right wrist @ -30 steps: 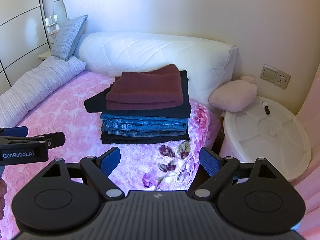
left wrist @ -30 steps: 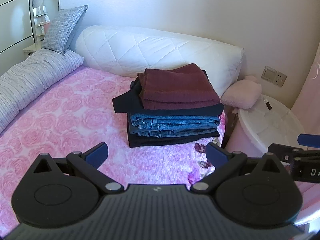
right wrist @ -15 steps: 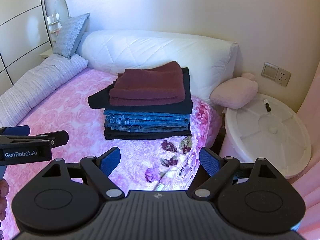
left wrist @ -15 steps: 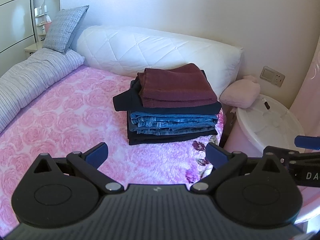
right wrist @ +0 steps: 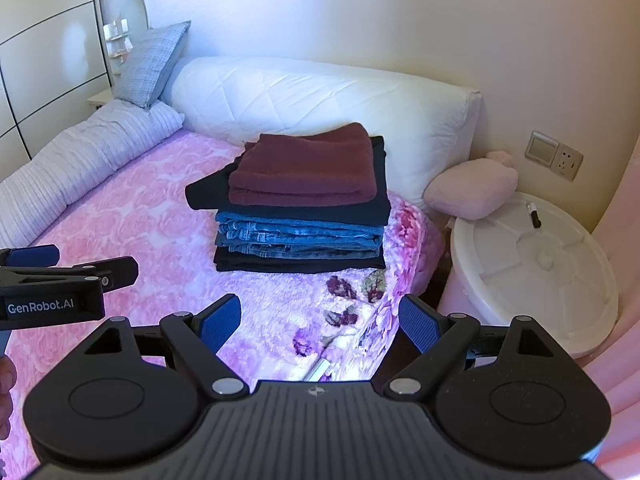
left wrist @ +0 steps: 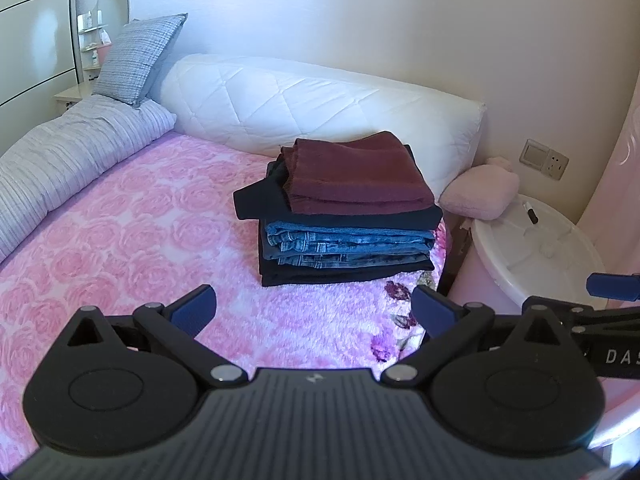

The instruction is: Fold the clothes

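Note:
A stack of folded clothes (left wrist: 344, 216) (right wrist: 300, 208) rests on the pink rose blanket (left wrist: 132, 240) near the bed's right corner: a maroon piece (left wrist: 356, 176) on top, then a black one, blue jeans (left wrist: 348, 246) and a black one at the bottom. My left gripper (left wrist: 314, 306) is open and holds nothing, well short of the stack. My right gripper (right wrist: 320, 318) is also open and holds nothing, over the blanket's edge. The left gripper's body (right wrist: 60, 284) shows at the left of the right wrist view.
A long white quilted bolster (left wrist: 320, 108) lies behind the stack. A striped grey roll (left wrist: 68, 160) and a grey pillow (left wrist: 140, 58) sit at the left. Right of the bed stands a round white tub lid (right wrist: 536, 272) with a pen, plus a pink plush cushion (right wrist: 472, 190).
Both grippers have drawn back slightly and drifted left; the stack sits a little farther away. Both stay open. The clothes have not moved.

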The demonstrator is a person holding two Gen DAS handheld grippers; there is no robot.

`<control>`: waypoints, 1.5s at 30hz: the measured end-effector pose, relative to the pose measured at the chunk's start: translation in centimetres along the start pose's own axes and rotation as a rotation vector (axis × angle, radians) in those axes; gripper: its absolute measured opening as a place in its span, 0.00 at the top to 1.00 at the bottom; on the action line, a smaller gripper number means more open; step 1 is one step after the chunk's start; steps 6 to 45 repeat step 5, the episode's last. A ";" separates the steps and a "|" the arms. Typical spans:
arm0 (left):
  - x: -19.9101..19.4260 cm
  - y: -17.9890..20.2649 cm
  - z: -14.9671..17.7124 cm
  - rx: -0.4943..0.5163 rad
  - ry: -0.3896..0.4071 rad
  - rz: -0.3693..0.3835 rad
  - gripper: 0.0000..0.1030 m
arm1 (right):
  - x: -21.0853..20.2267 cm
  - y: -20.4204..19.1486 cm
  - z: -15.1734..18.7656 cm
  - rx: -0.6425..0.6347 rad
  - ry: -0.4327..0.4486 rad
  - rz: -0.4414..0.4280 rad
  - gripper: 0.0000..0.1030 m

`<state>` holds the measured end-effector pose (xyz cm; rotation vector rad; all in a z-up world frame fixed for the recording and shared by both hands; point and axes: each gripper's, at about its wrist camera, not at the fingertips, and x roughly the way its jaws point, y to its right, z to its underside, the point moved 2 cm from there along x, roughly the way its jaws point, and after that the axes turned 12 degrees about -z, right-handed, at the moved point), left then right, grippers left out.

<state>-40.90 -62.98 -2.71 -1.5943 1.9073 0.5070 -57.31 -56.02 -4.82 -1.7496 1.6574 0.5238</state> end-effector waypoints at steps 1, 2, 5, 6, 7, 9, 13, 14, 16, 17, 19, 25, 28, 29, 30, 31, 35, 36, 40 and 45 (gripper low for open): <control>-0.1 -0.1 0.1 -0.003 -0.001 0.001 0.01 | 0.0 0.0 0.1 -0.002 -0.001 0.000 0.14; -0.1 -0.1 0.2 -0.005 -0.002 0.001 0.01 | -0.1 0.0 0.1 -0.003 -0.002 0.000 0.14; -0.5 -0.2 0.4 -0.010 0.006 0.000 0.01 | -0.3 0.0 0.2 -0.002 -0.004 0.002 0.14; -0.5 -0.2 0.4 -0.010 0.006 0.000 0.01 | -0.3 0.0 0.2 -0.002 -0.004 0.002 0.14; -0.5 -0.2 0.4 -0.010 0.006 0.000 0.01 | -0.3 0.0 0.2 -0.002 -0.004 0.002 0.14; -0.5 -0.2 0.4 -0.010 0.006 0.000 0.01 | -0.3 0.0 0.2 -0.002 -0.004 0.002 0.14; -0.5 -0.2 0.4 -0.010 0.006 0.000 0.01 | -0.3 0.0 0.2 -0.002 -0.004 0.002 0.14; -0.5 -0.2 0.4 -0.010 0.006 0.000 0.01 | -0.3 0.0 0.2 -0.002 -0.004 0.002 0.14; -0.5 -0.2 0.4 -0.010 0.006 0.000 0.01 | -0.3 0.0 0.2 -0.002 -0.004 0.002 0.14; -0.5 -0.2 0.4 -0.010 0.006 0.000 0.01 | -0.3 0.0 0.2 -0.002 -0.004 0.002 0.14; -0.5 -0.2 0.4 -0.010 0.006 0.000 0.01 | -0.3 0.0 0.2 -0.002 -0.004 0.002 0.14; -0.5 -0.2 0.4 -0.010 0.006 0.000 0.01 | -0.3 0.0 0.2 -0.002 -0.004 0.002 0.14; -0.5 -0.2 0.4 -0.010 0.006 0.000 0.01 | -0.3 0.0 0.2 -0.002 -0.004 0.002 0.14; -0.5 -0.2 0.4 -0.010 0.006 0.000 0.01 | -0.3 0.0 0.2 -0.002 -0.004 0.002 0.14; -0.5 -0.2 0.4 -0.010 0.006 0.000 0.01 | -0.3 0.0 0.2 -0.002 -0.004 0.002 0.14; -0.5 -0.2 0.4 -0.010 0.006 0.000 0.01 | -0.3 0.0 0.2 -0.002 -0.004 0.002 0.14; -0.5 -0.2 0.4 -0.010 0.006 0.000 0.01 | -0.3 0.0 0.2 -0.002 -0.004 0.002 0.14; -0.5 -0.2 0.4 -0.010 0.006 0.000 0.01 | -0.3 0.0 0.2 -0.002 -0.004 0.002 0.14; -0.5 -0.2 0.4 -0.010 0.006 0.000 0.01 | -0.3 0.0 0.2 -0.002 -0.004 0.002 0.14; -0.5 -0.2 0.4 -0.010 0.006 0.000 0.01 | -0.3 0.0 0.2 -0.002 -0.004 0.002 0.14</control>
